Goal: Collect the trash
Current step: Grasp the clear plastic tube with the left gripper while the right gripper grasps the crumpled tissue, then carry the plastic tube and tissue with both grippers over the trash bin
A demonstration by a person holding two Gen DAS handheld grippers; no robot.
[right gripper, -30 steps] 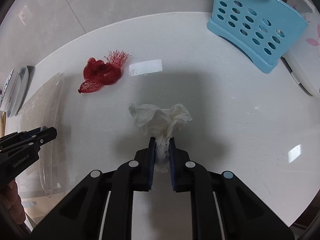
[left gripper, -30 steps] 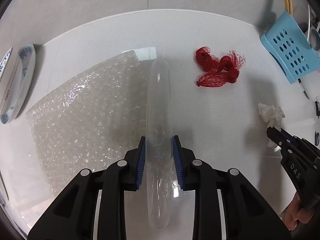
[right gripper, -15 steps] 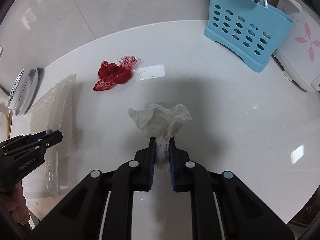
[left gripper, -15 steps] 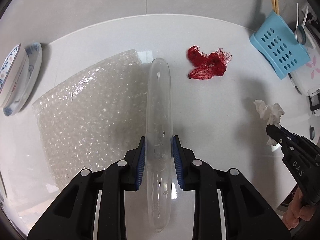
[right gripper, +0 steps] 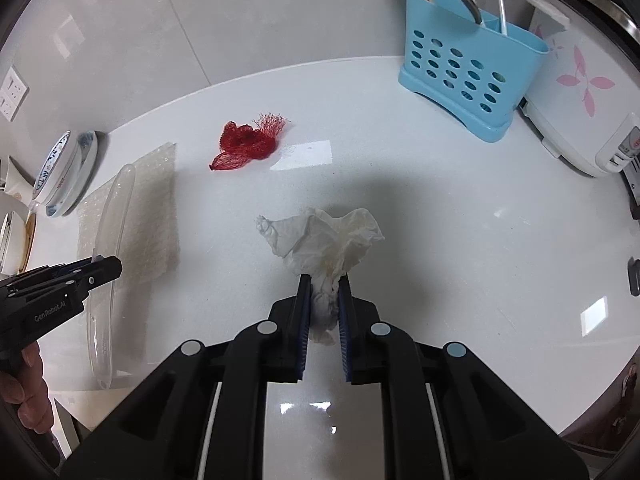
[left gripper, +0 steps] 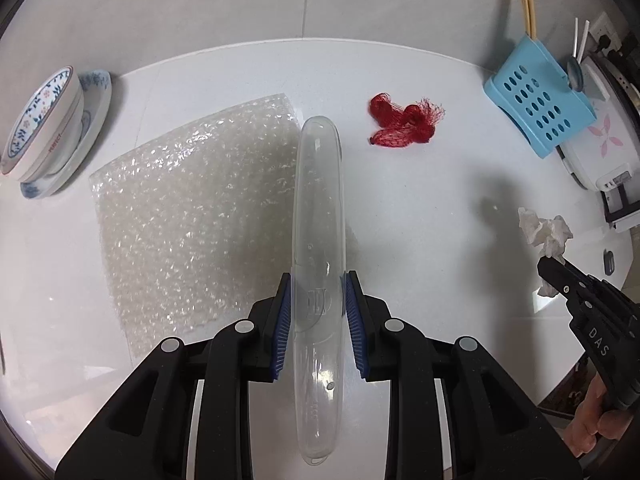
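1. The white counter carries everything in both views and meets a pale tiled wall at the back.
2. A sheet of bubble wrap lies flat on the counter's left part, just beside the stacked patterned bowls.
3. A white cooker with a pink flower print stands at the right, touching or nearly touching the blue perforated caddy that holds utensils.
4. The left tool is closed on a clear plastic lid, gripped on edge at its lower part, its far end over the bubble wrap's right edge.
5. The right tool is clamped on a crumpled white tissue, held above the counter.
6. A red mesh net lies bunched on the counter, between the lid and the caddy, apart from both tools.
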